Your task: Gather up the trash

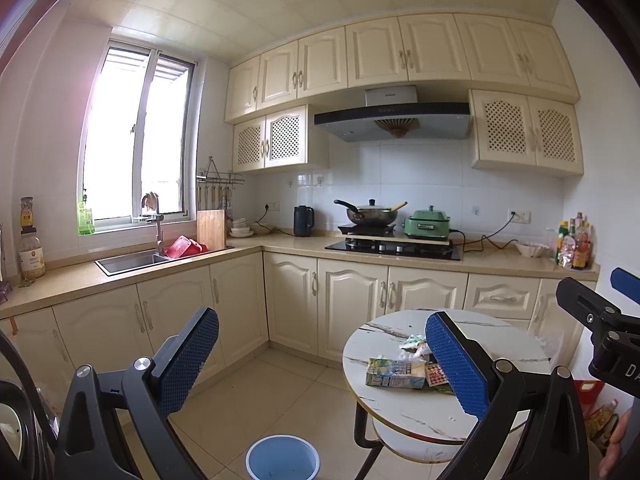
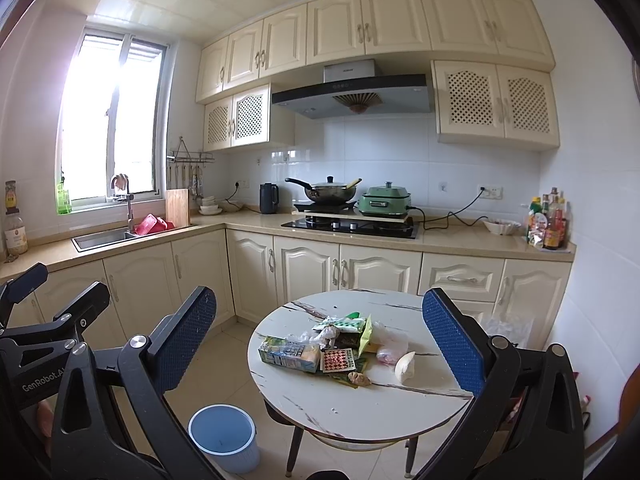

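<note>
**Trash heaped on the round bench, both tools empty**

The round marble-patterned bench (image 2: 360,408) carries the trash — a pile near its middle. Beside its left legs on the tiled floor stands a blue-lined waste bin (image 2: 224,438). The left hand-held gripper (image 1: 320,360) and right hand-held gripper (image 2: 320,340) hang above, fingers spread wide, holding nothing. In the pile: a green drink carton (image 2: 289,354), a checkered wrapper (image 2: 339,360), a white crumpled scrap (image 2: 405,366).

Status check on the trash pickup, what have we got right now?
Left gripper and right gripper open, holding nothing. Trash pile untouched on round table. Blue bin on floor left of the table. Nothing in the way.
</note>
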`<action>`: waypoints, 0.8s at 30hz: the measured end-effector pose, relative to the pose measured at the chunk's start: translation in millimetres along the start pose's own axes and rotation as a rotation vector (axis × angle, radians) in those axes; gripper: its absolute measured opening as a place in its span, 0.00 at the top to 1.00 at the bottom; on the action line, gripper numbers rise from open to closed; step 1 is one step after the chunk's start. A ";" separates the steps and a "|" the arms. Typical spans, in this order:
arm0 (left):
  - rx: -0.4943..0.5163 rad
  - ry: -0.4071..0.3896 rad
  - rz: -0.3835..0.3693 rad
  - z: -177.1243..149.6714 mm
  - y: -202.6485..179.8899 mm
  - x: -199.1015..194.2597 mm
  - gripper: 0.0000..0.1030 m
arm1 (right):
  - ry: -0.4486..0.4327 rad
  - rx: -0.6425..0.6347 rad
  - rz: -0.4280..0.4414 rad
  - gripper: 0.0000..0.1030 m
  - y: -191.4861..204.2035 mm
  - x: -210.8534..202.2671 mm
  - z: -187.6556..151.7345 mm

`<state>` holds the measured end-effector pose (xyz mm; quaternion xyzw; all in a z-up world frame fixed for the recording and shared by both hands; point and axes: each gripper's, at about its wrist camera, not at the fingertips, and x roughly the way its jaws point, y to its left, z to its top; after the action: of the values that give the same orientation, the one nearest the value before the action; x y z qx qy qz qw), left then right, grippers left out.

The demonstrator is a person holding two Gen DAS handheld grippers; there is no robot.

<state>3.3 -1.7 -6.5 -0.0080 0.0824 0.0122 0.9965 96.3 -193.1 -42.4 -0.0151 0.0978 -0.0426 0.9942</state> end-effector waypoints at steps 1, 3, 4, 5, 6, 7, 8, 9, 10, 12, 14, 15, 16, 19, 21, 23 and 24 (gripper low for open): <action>0.000 -0.002 0.001 4.3 0.5 -7.6 0.01 | 0.000 0.000 0.000 0.00 0.0 0.1 -0.1; 0.001 -0.003 0.001 4.0 0.5 -7.4 0.01 | 0.000 -0.001 0.000 0.00 -0.2 0.5 -0.3; 0.002 -0.002 0.002 4.0 0.8 -7.1 0.01 | 0.001 0.000 0.000 0.00 -0.1 -0.1 0.2; 0.002 -0.003 0.002 4.1 1.1 -6.9 0.01 | 0.001 0.000 0.000 0.00 -0.3 0.2 -0.1; 0.002 -0.002 0.002 4.2 1.4 -6.6 0.01 | 0.001 0.000 0.000 0.00 -0.4 0.2 -0.4; 0.001 -0.003 0.002 4.2 1.8 -6.3 0.01 | 0.001 0.000 -0.001 0.00 0.3 0.1 0.1; 0.001 -0.003 0.002 3.9 0.9 -7.5 0.01 | 0.001 0.000 -0.002 0.00 0.0 0.0 -0.5; 0.001 -0.002 0.002 3.8 1.1 -7.2 0.01 | 0.001 0.000 -0.002 0.00 0.1 -1.1 -1.2; 0.001 -0.002 0.002 3.8 1.4 -7.0 0.01 | 0.001 0.001 -0.002 0.00 -0.1 -1.2 -1.5; 0.002 -0.003 0.002 3.6 1.2 -7.3 0.01 | 0.002 0.001 -0.004 0.00 -0.3 -1.6 -2.0; 0.002 -0.003 0.002 3.3 0.9 -7.3 0.01 | 0.003 0.001 -0.003 0.00 -0.1 -1.4 -2.3; 0.003 -0.004 0.002 3.3 1.3 -7.2 0.01 | 0.004 0.000 -0.003 0.00 0.5 -1.3 -1.9; 0.001 -0.003 0.002 3.3 1.1 -7.2 0.01 | 0.004 0.000 -0.003 0.00 1.0 -1.3 -2.0; 0.001 -0.002 0.001 3.1 1.0 -7.1 0.01 | 0.005 -0.001 -0.004 0.00 1.4 -1.4 -1.8; 0.002 -0.003 0.002 3.0 1.3 -7.0 0.01 | 0.005 -0.001 -0.003 0.00 1.5 -1.3 -1.7; 0.002 -0.003 0.002 2.9 1.1 -7.0 0.01 | 0.006 0.000 -0.005 0.00 1.6 -1.0 -2.0; 0.001 -0.003 0.002 2.9 0.9 -7.1 0.01 | 0.006 0.000 -0.005 0.00 1.7 -0.9 -2.3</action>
<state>-3.2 -0.9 -2.5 -0.0073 0.0809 0.0131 0.9966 95.1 -191.4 -44.4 -0.0150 0.1006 -0.0450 0.9938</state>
